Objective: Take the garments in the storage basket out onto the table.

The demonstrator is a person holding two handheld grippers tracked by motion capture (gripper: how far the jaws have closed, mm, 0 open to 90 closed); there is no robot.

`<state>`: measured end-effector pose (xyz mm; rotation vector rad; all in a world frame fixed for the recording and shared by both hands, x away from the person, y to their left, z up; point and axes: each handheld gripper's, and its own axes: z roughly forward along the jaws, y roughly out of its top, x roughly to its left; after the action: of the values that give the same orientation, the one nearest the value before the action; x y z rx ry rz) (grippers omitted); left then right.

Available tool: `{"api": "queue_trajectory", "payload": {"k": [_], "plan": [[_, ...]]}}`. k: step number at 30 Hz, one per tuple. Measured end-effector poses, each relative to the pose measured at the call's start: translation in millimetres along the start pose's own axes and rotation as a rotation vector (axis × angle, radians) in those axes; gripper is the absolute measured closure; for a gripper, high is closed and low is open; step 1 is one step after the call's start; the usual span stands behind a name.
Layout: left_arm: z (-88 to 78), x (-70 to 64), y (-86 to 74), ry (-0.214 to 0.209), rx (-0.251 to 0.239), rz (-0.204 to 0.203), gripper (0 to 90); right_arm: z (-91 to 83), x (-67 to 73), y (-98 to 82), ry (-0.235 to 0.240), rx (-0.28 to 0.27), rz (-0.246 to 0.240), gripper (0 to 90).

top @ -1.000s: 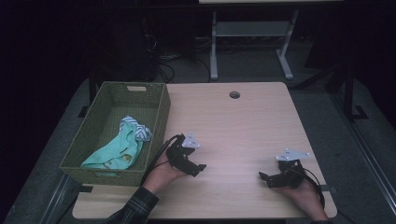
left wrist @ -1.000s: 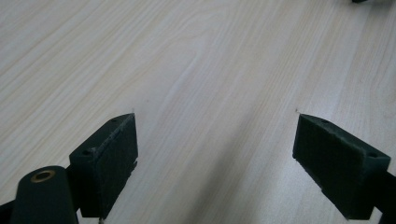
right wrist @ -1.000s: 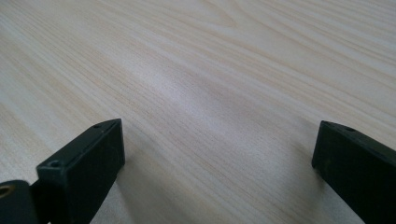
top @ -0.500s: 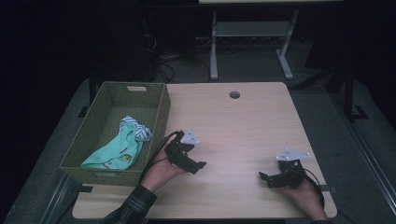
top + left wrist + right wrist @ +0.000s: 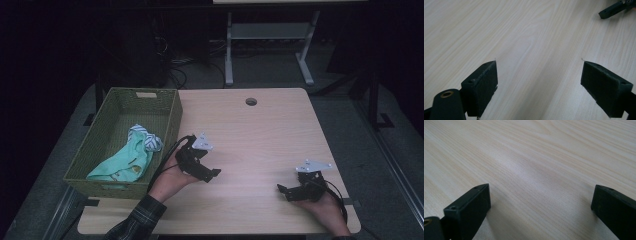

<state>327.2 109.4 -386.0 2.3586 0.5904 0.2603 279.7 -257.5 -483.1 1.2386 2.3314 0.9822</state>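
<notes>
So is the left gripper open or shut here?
Open. The left gripper has its jaws standing wide apart, with bare wooden table between them and nothing held.

Green cloth lies in the wicker basket beside left hand-held gripper.

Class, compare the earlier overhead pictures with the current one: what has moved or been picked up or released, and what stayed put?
Almost nothing changed. The left tongs shifted only slightly over the table, open and empty. The right tongs stayed put, also open. The green cloth stayed in the basket. Nothing was gripped or released.
</notes>
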Motion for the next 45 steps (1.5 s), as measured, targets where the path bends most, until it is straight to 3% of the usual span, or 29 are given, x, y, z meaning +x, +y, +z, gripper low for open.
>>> {"api": "queue_trajectory", "payload": {"k": [23,45], "plan": [[-20.3,11.1,12.2,0.016,-0.011,0.009,13.5,0.1,0.0,0.0,0.0,-0.001,0.0,1.9],[-52.5,36.2,19.0,0.05,-0.034,-0.016,13.5,0.0,0.0,0.0,0.0,-0.001,0.0,1.9]]}}
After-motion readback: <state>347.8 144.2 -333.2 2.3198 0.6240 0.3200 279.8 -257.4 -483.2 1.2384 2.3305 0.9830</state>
